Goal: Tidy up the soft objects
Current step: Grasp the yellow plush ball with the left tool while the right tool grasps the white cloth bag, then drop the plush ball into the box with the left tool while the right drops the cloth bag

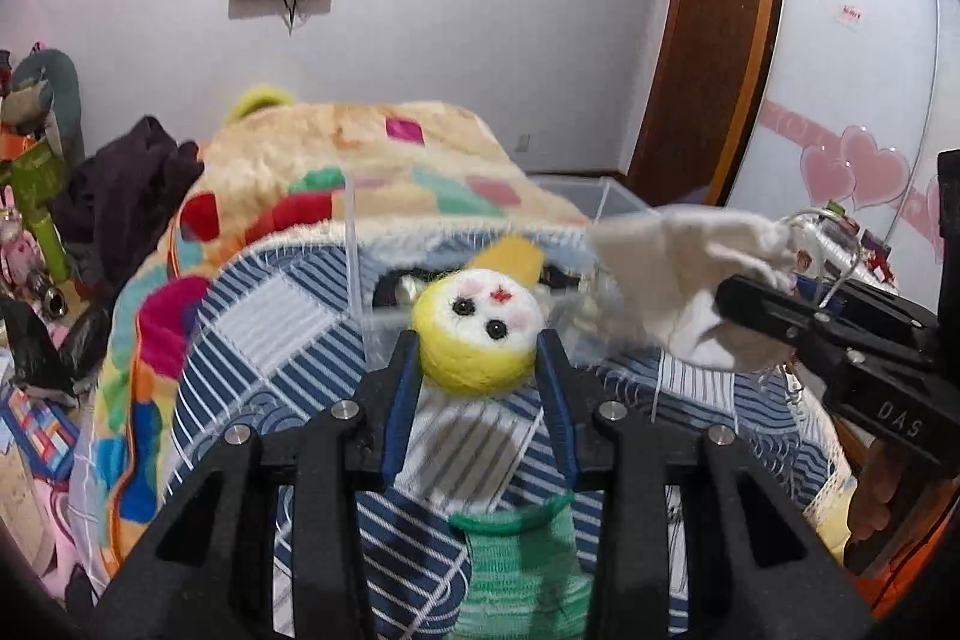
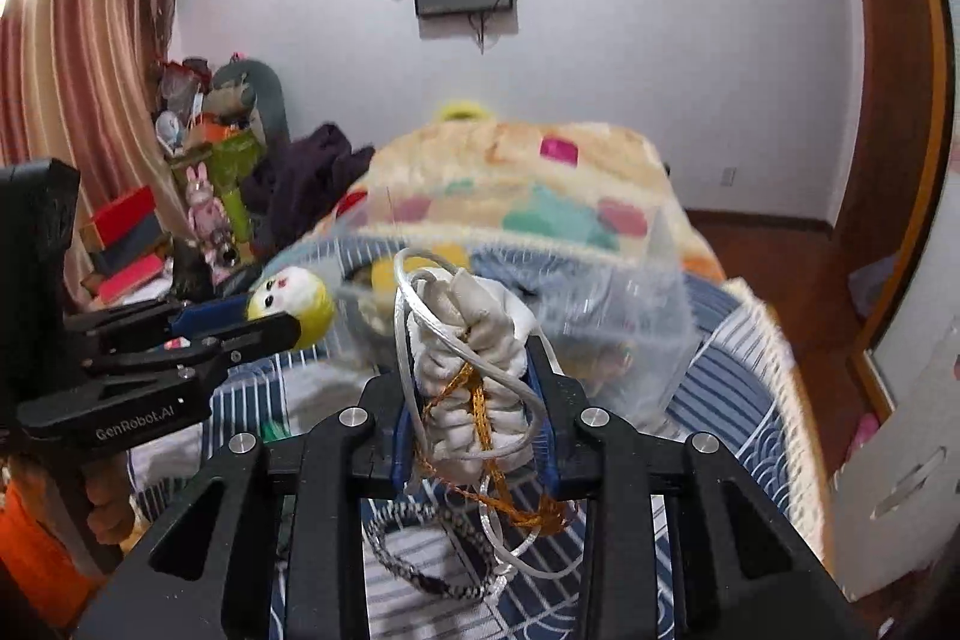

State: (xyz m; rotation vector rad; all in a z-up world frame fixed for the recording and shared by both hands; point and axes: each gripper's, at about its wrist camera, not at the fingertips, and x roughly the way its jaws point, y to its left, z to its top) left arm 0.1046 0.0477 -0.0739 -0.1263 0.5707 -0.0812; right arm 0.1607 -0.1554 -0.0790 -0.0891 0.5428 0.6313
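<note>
From the left wrist, the left claw [image 1: 477, 346] points forward and somewhat downward over the bed [image 1: 288, 340], its two blue-lined fingers clamped on either side of a small yellow felt doll head [image 1: 477, 334], which hangs clear above the striped patchwork cover. A clear plastic box [image 1: 384, 292] stands on the bed just behind the doll head, and a green sock [image 1: 522, 568] lies on the cover below the claw. At the right edge the right claw [image 1: 756, 304] reaches in from the side, pinching a cream drawstring pouch [image 1: 672, 268]. From the right wrist, the right claw [image 2: 477, 388] is likewise tilted down toward the bed and closed on the gathered neck of the pouch [image 2: 474, 340], whose orange cord and white loop dangle beneath. A braided black-and-white ring [image 2: 420, 556] lies on the cover below. To the left, the left claw [image 2: 282, 316] is held level with the doll head [image 2: 294, 301] gripped at its tip, a hand [image 2: 108, 508] wrapped around its handle.
</note>
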